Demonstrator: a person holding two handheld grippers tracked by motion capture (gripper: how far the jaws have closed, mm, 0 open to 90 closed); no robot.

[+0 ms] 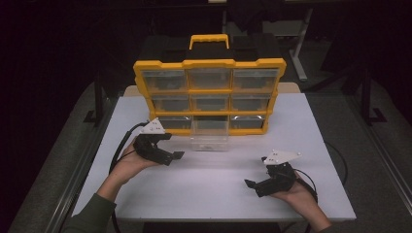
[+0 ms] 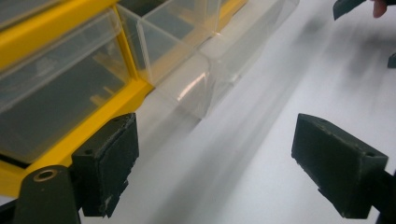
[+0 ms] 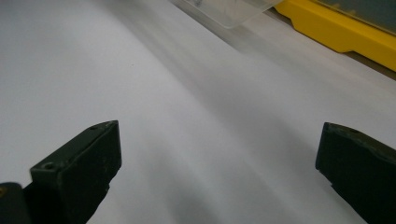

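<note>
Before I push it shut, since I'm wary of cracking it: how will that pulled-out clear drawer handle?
The clear drawer looks like thin, rigid plastic, so probably light and stiff. It seems empty, so it should slide easily. It juts from the yellow organizer; an off-centre push may jam it.

One yellow organizer [image 1: 209, 64] with nine clear drawers [image 1: 210, 131]; two grippers [image 1: 165, 154].

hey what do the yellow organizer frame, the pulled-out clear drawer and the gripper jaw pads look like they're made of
Yellow organizer frame: likely moulded plastic, opaque with a smooth, slightly glossy face and rounded moulded edges.
Pulled-out drawer: clear hard plastic by the look; the table shows through its walls and a highlight glints on its front.
Left gripper pads: dark, matte, scuffed at the edges, perhaps rubber or plastic; the look leaves that open.
</note>
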